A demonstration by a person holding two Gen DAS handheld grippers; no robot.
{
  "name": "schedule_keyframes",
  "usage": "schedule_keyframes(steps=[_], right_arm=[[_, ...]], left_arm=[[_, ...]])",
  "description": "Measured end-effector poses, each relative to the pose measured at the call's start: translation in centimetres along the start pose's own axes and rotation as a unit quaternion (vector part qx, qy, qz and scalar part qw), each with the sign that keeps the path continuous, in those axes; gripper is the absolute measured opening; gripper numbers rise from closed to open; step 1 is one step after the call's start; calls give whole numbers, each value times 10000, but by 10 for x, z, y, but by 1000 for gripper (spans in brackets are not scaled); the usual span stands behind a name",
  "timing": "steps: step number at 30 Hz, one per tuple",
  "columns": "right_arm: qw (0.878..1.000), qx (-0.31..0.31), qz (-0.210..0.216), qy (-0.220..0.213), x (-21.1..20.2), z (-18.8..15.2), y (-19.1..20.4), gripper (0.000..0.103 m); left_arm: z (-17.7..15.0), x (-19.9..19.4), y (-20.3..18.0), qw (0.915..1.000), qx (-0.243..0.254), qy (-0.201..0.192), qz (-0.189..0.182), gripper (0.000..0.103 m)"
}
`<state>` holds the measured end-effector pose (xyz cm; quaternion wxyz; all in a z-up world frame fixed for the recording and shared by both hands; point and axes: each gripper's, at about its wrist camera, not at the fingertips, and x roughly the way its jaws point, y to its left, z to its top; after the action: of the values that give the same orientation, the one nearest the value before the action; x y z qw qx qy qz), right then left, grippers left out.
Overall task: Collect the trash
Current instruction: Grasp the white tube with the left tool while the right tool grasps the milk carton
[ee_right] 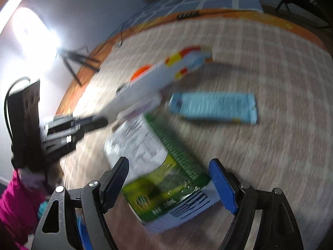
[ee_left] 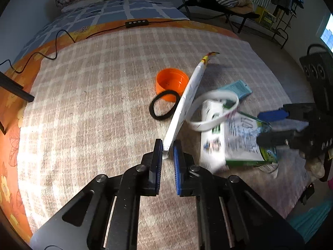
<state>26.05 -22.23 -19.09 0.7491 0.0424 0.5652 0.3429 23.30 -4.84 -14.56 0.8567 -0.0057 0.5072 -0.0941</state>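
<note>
Trash lay scattered on a checked blanket (ee_left: 83, 104) over the bed: the left tongs (ee_left: 168, 148) pinched the near end of a long white wrapper (ee_left: 187, 95), which slanted up and away from them. Just beyond its far side sat an orange cap (ee_left: 171, 81) and a black hair tie (ee_left: 164, 106). The right tongs (ee_right: 169, 179) stood wide apart, straddling a green-and-white box (ee_right: 158, 166), with a light blue packet (ee_right: 214, 107) farther ahead.

Motion-blurred green carton (ee_right: 166, 179) print, unreadable; right claw (ee_left: 270, 125) half cut off.
</note>
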Motion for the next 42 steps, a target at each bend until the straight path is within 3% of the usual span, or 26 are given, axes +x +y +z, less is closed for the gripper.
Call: schedule_keyframes(steps=[4, 10, 11, 12, 14, 20, 22, 24, 28, 30, 32, 36, 42], right_arm=[[9993, -278, 104, 233, 1, -20, 14, 86], [9952, -787, -557, 161, -2, -31, 38, 95], [9933, -894, -717, 115, -1, -31, 42, 97], [9913, -982, -870, 73, 0, -30, 46, 99], [9892, -1089, -978, 24, 2, -25, 52, 100], [9874, -1172, -1064, 22, 13, -13, 61, 100], [9870, -1185, -1081, 55, 17, -12, 62, 100], [9864, -1207, -1117, 71, 22, -10, 65, 100], [9844, -1268, -1218, 100, 25, -13, 67, 97], [9834, -1294, -1264, 139, 28, -15, 67, 96], [9823, -1306, -1329, 167, 30, -17, 67, 93], [9795, -1338, -1498, 145, 30, -20, 65, 81], [9837, -1189, -1348, -54, 16, -23, 64, 79]], left_arm=[[-13, -5, -1, 9999, 111, 69, 22, 8], [-34, -13, -3, 9988, 203, 387, -227, 8], [-35, -13, -5, 9989, 221, 390, -158, 15], [-34, -14, -7, 9989, 225, 391, -104, 36], [-30, -17, -11, 9996, 187, 199, -23, 60], [1, -17, -16, 9999, 66, -109, -77, 60], [10, -12, -16, 9998, 14, -153, -106, 59], [17, -8, -14, 9998, -28, -138, -112, 45], [24, 8, -15, 10000, 12, -31, -41, 38], [26, 15, -14, 10000, -17, 45, -43, 20], [28, 21, -9, 9999, -108, 62, -111, 13], [25, 20, -10, 9999, -85, -6, -111, 7], [16, 0, -13, 9996, -122, -197, -136, 5]])
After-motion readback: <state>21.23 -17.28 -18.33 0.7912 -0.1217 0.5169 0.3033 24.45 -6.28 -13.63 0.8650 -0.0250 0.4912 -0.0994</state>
